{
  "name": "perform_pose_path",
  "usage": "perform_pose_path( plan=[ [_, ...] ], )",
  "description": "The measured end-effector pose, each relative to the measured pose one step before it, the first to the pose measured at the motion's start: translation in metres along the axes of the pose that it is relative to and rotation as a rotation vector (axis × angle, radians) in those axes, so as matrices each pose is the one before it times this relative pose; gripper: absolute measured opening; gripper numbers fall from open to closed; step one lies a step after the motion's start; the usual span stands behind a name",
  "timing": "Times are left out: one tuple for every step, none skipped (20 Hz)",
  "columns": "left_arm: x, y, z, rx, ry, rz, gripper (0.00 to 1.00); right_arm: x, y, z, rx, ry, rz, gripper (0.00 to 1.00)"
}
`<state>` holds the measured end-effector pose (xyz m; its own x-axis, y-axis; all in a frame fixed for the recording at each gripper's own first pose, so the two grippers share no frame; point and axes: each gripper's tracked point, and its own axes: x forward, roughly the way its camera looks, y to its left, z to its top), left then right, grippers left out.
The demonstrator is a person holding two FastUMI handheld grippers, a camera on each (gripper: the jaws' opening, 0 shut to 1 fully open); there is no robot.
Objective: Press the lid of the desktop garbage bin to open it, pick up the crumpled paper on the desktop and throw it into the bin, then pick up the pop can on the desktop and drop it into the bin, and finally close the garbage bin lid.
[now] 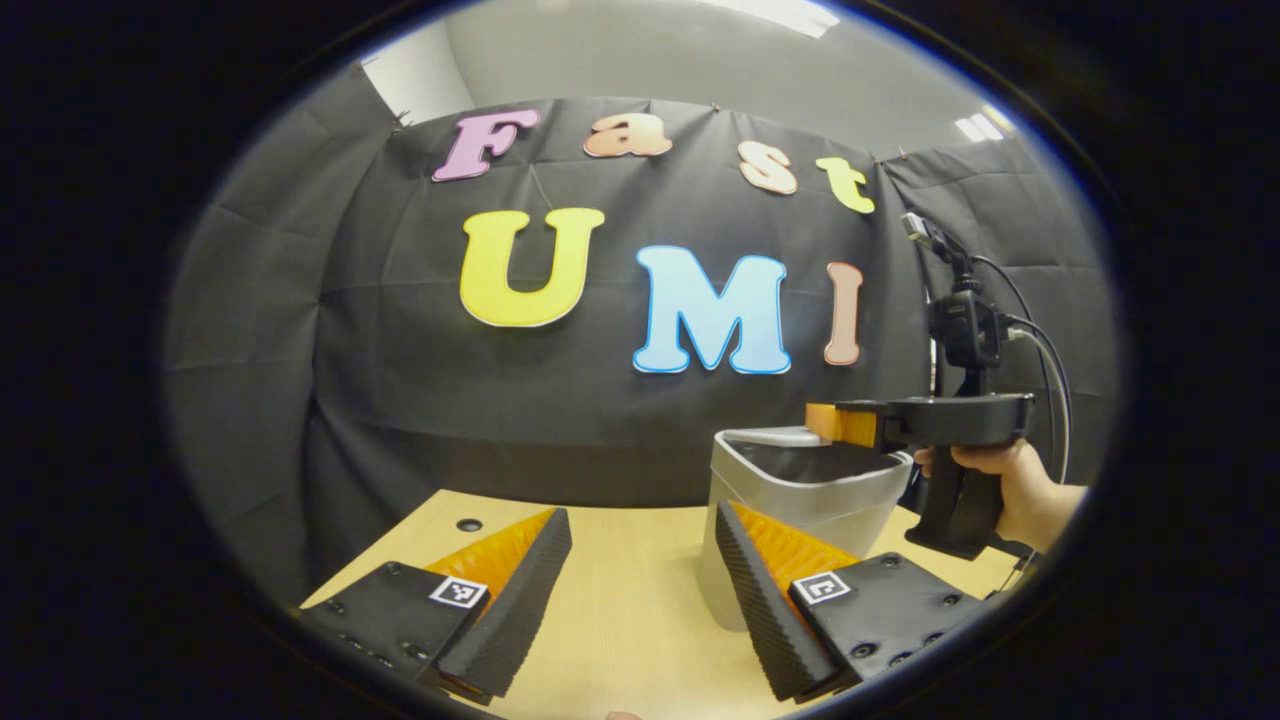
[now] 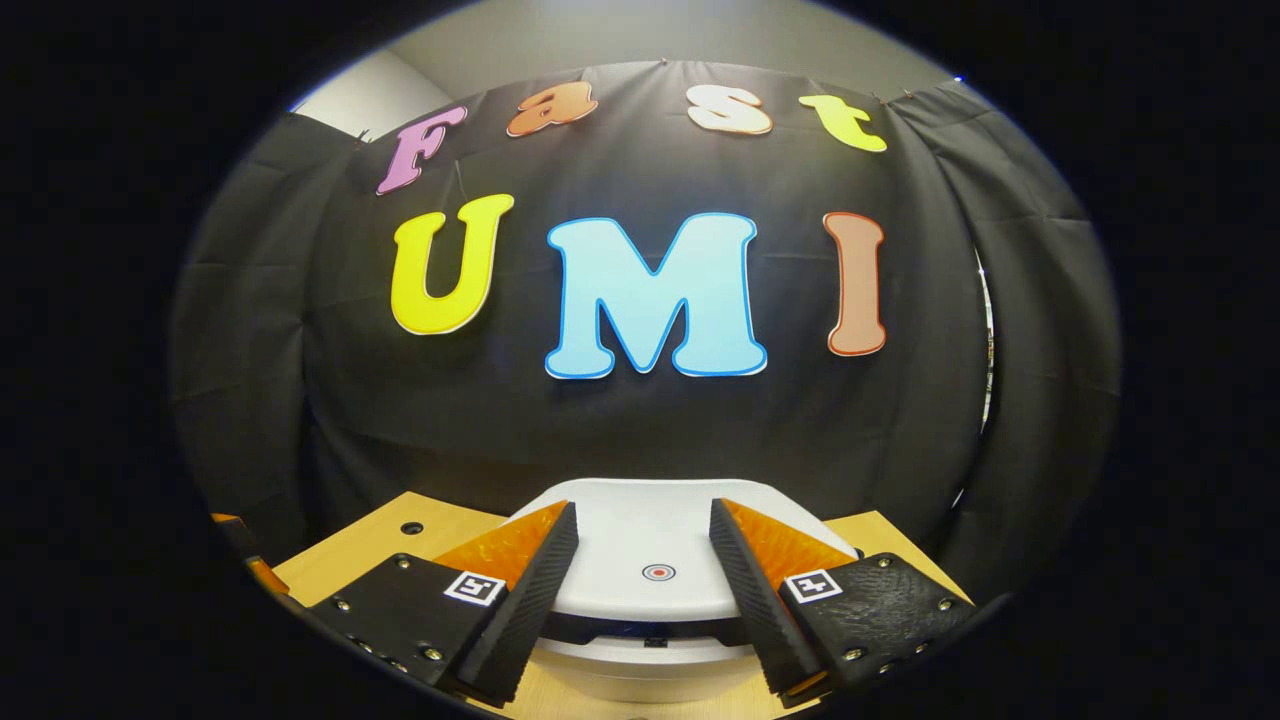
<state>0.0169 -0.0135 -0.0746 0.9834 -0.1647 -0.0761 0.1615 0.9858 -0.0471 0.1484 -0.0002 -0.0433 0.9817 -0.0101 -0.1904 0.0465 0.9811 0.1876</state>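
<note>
Bin: a pale grey plastic desktop garbage bin [image 1: 800, 500] with rounded corners stands upright on the light wooden desktop [image 1: 620, 600], its long axis vertical, mouth facing up, near the black cloth wall [image 1: 400, 350].
Lid: in the right gripper view the white lid [image 2: 650, 560] with a small red ring mark lies nearly level over the bin body, a dark gap showing under its front edge.
Contents: the inside cannot be seen.
Left gripper [image 1: 640, 590]: released, fingers spread wide, holding nothing; it hangs over bare desktop with the bin just beyond its right finger.
Right gripper [image 2: 640, 590]: released, fingers wide apart either side of the lid's mark, gripping nothing; whether they touch the lid cannot be told. In the left gripper view it sits above the bin's rim, held by a hand [image 1: 1010, 490].
</note>
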Motion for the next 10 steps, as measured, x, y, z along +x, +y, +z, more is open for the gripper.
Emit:
perform_pose_path(
  plan=[
    [-0.00037,0.00006,-0.00154,-0.00188,0.00353,0.00041,0.95,0.00171,-0.00050,-0.00263,0.00323,0.00015,0.00045,0.86],
    [0.00107,-0.00008,-0.00141,-0.00014,0.00500,0.00091,0.95,0.00196,-0.00030,-0.00366,0.00309,0.00056,-0.00253,0.86],
    [0.00040,0.00049,-0.00113,-0.00021,0.00232,0.00236,0.95,0.00209,-0.00005,-0.00205,0.00469,0.00010,0.00001,0.86],
    [0.00035,0.00035,0.00078,-0.00060,0.00100,0.00120,0.95,0.00085,-0.00062,-0.00245,0.00464,0.00031,-0.00272,0.86],
    [-0.00049,0.00019,-0.00043,-0.00008,-0.00032,0.00113,0.95,0.00175,-0.00090,-0.00086,0.00579,-0.00443,-0.00467,0.86],
    [0.00103,-0.00025,0.00122,0.00177,-0.00027,0.00147,0.95,0.00000,-0.00318,-0.00150,-0.00259,-0.00301,-0.01502,0.86],
    [0.00043,0.00027,-0.00061,0.00273,0.00155,0.00177,0.95,0.00148,-0.00087,-0.00092,0.00071,-0.00437,-0.00147,0.91],
    [-0.00005,0.00105,-0.00013,0.00183,0.00092,0.00207,0.95,0.00011,0.00098,-0.00053,0.00246,-0.00290,-0.00191,0.95],
    [-0.00052,0.00051,-0.00080,0.00005,0.00245,0.00244,0.95,0.00030,-0.00004,-0.00081,-0.00107,-0.00186,-0.00102,0.96],
    [0.00018,0.00128,-0.00081,-0.00208,0.00248,0.00224,0.95,0.00056,-0.00034,-0.00129,-0.00334,-0.00136,-0.00104,0.96]
  ],
)
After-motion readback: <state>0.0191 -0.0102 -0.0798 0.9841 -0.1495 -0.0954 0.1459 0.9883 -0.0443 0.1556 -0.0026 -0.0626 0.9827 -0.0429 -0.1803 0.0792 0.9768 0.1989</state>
